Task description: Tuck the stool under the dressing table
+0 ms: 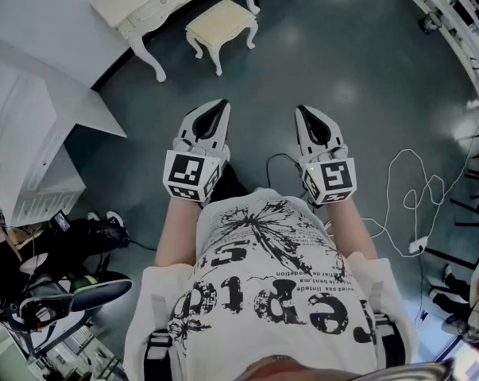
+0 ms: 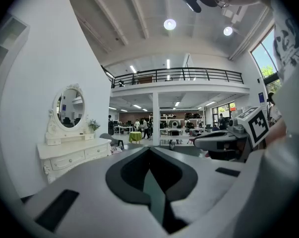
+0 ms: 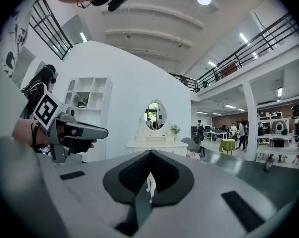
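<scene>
A cream cushioned stool (image 1: 220,24) stands on the dark floor just outside the white dressing table (image 1: 156,2) at the top of the head view, not under it. Both grippers are held in front of the person's chest, well short of the stool. The left gripper (image 1: 218,111) and right gripper (image 1: 305,116) are both shut and hold nothing. The left gripper view looks over its closed jaws (image 2: 150,150) at the dressing table (image 2: 72,155) with its oval mirror (image 2: 70,108). In the right gripper view (image 3: 150,155) the dressing table (image 3: 151,144) is straight ahead; the stool is hidden.
A white shelf unit (image 1: 32,157) stands at the left. A white cable (image 1: 414,189) and a black cable (image 1: 279,163) lie on the floor at the right. A dark office chair (image 1: 72,292) is at lower left. Racks (image 1: 461,6) line the right edge.
</scene>
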Demonstrator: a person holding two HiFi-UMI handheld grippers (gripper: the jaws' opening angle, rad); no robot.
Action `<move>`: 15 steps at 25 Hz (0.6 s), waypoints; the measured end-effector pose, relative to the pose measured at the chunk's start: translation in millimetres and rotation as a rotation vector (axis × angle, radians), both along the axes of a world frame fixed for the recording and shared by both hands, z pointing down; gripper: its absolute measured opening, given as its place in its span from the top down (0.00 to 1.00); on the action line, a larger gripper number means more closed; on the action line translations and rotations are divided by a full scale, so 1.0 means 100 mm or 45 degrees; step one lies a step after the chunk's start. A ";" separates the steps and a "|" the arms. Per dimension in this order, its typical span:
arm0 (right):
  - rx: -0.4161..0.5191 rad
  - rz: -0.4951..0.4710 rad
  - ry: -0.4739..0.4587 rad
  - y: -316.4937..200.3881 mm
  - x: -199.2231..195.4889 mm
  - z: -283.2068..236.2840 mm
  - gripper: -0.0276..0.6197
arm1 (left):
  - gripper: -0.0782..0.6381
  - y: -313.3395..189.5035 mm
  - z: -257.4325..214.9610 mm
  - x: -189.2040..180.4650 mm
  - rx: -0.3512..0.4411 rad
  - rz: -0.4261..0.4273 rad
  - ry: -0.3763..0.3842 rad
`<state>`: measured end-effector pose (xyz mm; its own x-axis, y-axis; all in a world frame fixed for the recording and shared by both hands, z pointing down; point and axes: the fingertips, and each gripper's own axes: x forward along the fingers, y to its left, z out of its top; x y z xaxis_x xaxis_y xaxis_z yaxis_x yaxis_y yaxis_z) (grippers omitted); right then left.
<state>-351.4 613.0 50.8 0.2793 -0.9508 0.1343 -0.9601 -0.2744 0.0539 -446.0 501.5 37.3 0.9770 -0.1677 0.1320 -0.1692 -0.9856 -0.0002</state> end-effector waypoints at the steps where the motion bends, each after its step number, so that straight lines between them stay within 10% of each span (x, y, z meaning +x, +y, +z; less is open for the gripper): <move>1: 0.001 0.002 -0.003 0.02 0.01 0.01 0.93 | 0.86 0.01 0.00 0.00 -0.001 -0.003 0.002; 15: -0.049 0.092 -0.079 0.07 0.33 0.15 0.93 | 0.86 0.01 0.12 0.26 -0.009 0.027 -0.038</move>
